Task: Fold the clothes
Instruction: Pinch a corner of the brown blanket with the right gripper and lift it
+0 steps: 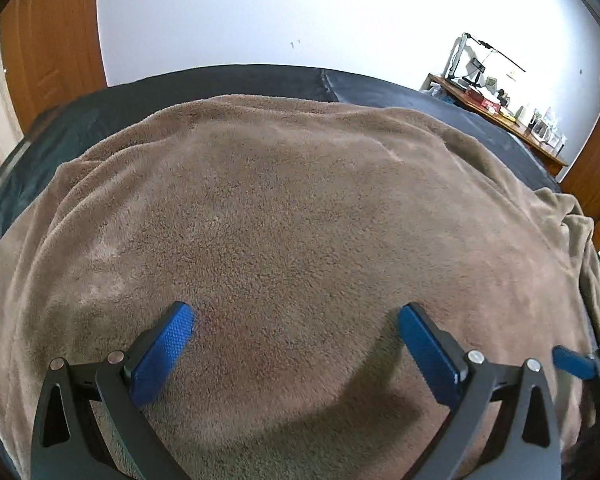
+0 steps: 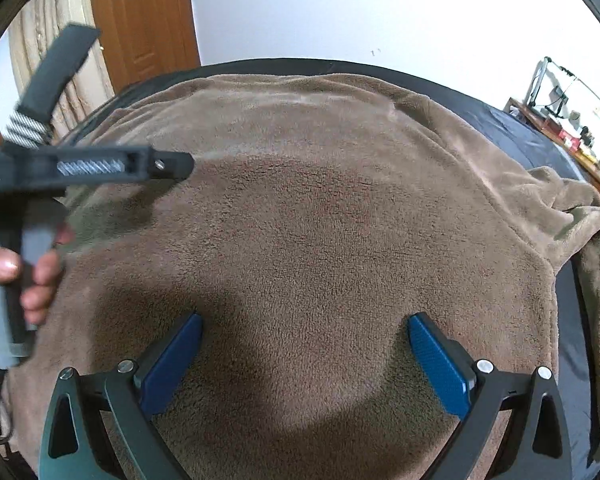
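Observation:
A large brown fleece garment [image 1: 292,200] lies spread flat over a dark bed [image 1: 236,80]; in the right wrist view the same fleece garment [image 2: 332,220] fills the middle, with a sleeve bunched at the right [image 2: 588,216]. My left gripper [image 1: 296,314] hovers just above the near part of the fleece, jaws wide apart, nothing between the blue pads [image 1: 162,354]. My right gripper [image 2: 305,322] is likewise open over the fleece, empty. A blue fingertip of the right gripper [image 1: 572,360] shows at the lower right of the left wrist view.
In the right wrist view a hand [image 2: 36,272] grips the left tool's handle [image 2: 88,168] at the left edge. Wooden doors [image 1: 48,48] stand behind the bed on the left. A cluttered wooden desk [image 1: 500,108] runs along the far right wall. Curtains [image 2: 48,68] hang far left.

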Tool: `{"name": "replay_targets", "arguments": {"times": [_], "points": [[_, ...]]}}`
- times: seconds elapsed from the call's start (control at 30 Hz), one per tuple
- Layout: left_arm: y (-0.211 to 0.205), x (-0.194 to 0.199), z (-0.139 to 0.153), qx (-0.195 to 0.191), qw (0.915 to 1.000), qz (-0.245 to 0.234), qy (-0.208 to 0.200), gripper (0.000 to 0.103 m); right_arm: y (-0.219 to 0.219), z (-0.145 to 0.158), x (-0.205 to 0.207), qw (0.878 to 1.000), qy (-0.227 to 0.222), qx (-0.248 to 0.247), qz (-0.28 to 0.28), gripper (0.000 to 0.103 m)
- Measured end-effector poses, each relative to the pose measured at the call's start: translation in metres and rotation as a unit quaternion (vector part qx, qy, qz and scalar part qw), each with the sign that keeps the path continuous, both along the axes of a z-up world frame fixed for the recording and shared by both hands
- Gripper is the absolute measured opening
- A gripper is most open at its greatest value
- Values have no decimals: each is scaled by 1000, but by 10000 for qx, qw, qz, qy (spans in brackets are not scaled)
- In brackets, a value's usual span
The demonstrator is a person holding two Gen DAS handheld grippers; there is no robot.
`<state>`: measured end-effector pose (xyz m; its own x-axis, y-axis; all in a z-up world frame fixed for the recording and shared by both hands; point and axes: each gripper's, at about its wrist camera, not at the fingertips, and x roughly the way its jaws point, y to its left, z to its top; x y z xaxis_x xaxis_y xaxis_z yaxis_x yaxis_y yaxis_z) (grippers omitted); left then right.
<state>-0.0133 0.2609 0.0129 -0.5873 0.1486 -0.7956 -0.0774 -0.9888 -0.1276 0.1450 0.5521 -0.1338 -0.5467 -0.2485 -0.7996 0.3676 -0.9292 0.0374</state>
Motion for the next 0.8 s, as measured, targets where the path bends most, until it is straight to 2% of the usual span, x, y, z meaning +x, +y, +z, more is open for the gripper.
{"name": "replay_targets", "arguments": {"times": [0.1,0.17,0.23,0.27,0.33,0.43,0.57,0.67,0.8], "points": [[-10,5,-1,200,9998,-21,57,103,37,11,11,9968,147,-747,-239,102],[-14,6,1,386,9992,-11,90,103,84,19,21,9892,331,-1224,-734,92],[-14,5,0,458,9989,-3,106,103,131,25,33,9799,467,-1417,-1324,55],[-11,3,-1,463,9989,1,107,103,154,27,39,9737,529,-1504,-1625,50],[-7,7,-2,400,9991,6,100,103,204,27,55,9579,613,-1634,-2279,48],[-7,4,-2,345,9994,-9,90,103,276,23,85,9253,634,-1785,-3287,48],[-8,5,-2,369,9993,-9,96,103,328,18,109,8936,609,-1995,-3975,48],[-8,6,-2,351,9993,-5,96,103,348,15,116,8807,600,-2143,-4182,48],[-8,7,-2,362,9993,5,101,103,357,7,108,8795,513,-2408,-4072,48]]}}
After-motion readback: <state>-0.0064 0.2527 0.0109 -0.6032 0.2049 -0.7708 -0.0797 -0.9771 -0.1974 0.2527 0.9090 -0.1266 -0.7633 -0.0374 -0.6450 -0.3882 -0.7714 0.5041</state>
